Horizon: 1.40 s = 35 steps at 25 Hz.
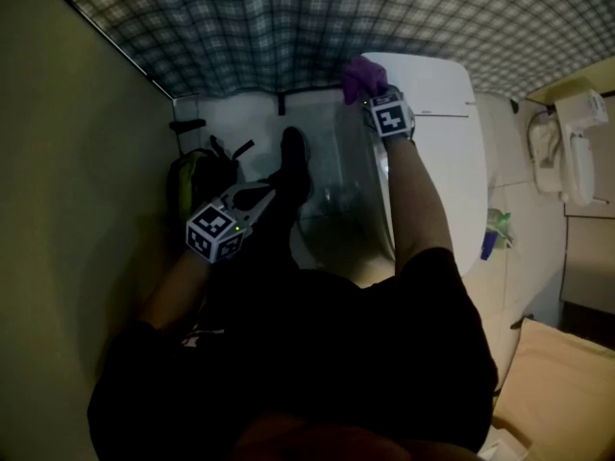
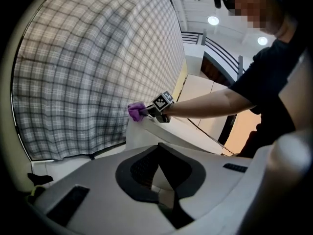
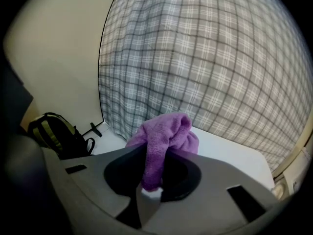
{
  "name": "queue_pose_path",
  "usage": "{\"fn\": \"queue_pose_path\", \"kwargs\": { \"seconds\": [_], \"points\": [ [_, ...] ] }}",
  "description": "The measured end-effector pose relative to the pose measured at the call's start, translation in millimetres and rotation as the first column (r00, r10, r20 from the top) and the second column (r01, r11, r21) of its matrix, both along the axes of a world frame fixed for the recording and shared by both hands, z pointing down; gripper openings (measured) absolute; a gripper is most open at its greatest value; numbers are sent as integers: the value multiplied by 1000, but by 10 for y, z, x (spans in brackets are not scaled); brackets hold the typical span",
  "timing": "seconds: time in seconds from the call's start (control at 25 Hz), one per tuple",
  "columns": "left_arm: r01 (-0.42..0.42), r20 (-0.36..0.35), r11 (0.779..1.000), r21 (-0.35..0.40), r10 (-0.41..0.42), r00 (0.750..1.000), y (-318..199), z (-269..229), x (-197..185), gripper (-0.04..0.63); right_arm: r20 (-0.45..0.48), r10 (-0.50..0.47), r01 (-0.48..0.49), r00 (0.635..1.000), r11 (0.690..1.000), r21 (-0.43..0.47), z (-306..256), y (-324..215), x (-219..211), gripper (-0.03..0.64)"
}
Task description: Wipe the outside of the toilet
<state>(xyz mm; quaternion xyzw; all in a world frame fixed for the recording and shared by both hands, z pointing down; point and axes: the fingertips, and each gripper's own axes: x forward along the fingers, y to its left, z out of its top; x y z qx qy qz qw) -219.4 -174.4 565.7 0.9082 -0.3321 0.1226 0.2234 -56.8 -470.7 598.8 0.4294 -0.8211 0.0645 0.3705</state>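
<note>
fingers (image 3: 146, 207) of the right gripper (image 3: 151, 190) are clamped on a purple cloth (image 3: 164, 136); the left gripper (image 2: 164, 195) has its fingers together, empty. just beyond the right fingers hangs the checked curtain (image 3: 210, 58). beneath them lies the toilet (image 1: 437, 142), with the cloth at its lid's rear edge. wiping looks barely begun, with sides and base left. room is tight there, and a backpack (image 1: 197, 185) crowds the left fingers.

Dim head view; deep shadow over the person's black clothing (image 1: 384, 353), glossy white toilet (image 1: 437, 142) palely lit. Gripper views brighter, fisheye-bent, black corners; round ceiling lights (image 2: 213, 20) glare.
</note>
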Motion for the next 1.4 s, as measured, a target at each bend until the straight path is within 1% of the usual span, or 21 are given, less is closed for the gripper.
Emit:
{"fn": "queue_pose_path", "kwargs": {
  "seconds": [0.16, 0.28, 0.4, 0.48, 0.56, 0.64, 0.72, 0.88, 1.0, 1.08, 1.2, 1.28, 1.4],
  "points": [
    [15, 1, 1000, -18, -15, 1000, 28, 72, -130, 3, 9, 20, -20, 1000, 1000, 6, -38, -175, -61, 63],
    [30, -10, 999, -28, -30, 999, 23, 98, -197, 3, 20, 36, -36, 999, 999, -7, -33, -258, -92, 63],
    [30, -18, 999, -26, -31, 999, -8, 59, -186, 3, 63, 67, -65, 996, 997, -29, -37, -253, -66, 63],
    [20, -16, 1000, -10, -20, 1000, -11, 25, -142, 3, 88, 63, -61, 994, 998, -20, -75, -150, -35, 63],
    [7, -15, 1000, 1, -7, 1000, 10, -17, -78, 3, 104, 42, -44, 994, 999, 19, -118, 23, 32, 63],
    [-4, -19, 1000, 10, 4, 1000, 52, -70, 35, 3, 147, 0, -8, 989, 998, 54, -197, 302, 76, 63],
    [-28, -25, 999, 16, 28, 999, 141, -130, 220, 3, 197, -27, 16, 980, 998, 61, -288, 694, 179, 63],
    [-100, -35, 994, 51, 102, 994, 327, -276, 694, 3, 285, -16, 4, 959, 999, 41, -421, 1576, 668, 63],
    [-142, -40, 987, 76, 145, 989, 460, -377, 1053, 3, 325, -4, -6, 946, 1000, 31, -464, 2273, 1113, 63],
    [-170, -40, 981, 97, 175, 984, 536, -420, 1374, 3, 339, 8, -20, 941, 999, 31, -477, 2726, 1501, 63],
    [-195, -25, 973, 121, 200, 980, 686, -421, 1961, 3, 382, 54, -70, 922, 997, 29, -455, 3390, 2255, 63],
    [-201, -37, 974, 106, 206, 978, 708, -382, 2175, 3, 414, 105, -124, 904, 992, 20, -429, 3736, 2630, 63],
    [-208, -115, 978, 33, 210, 971, 611, -281, 2257, 3, 448, 197, -222, 872, 975, 3, -395, 4096, 2957, 64]
  ]
}}
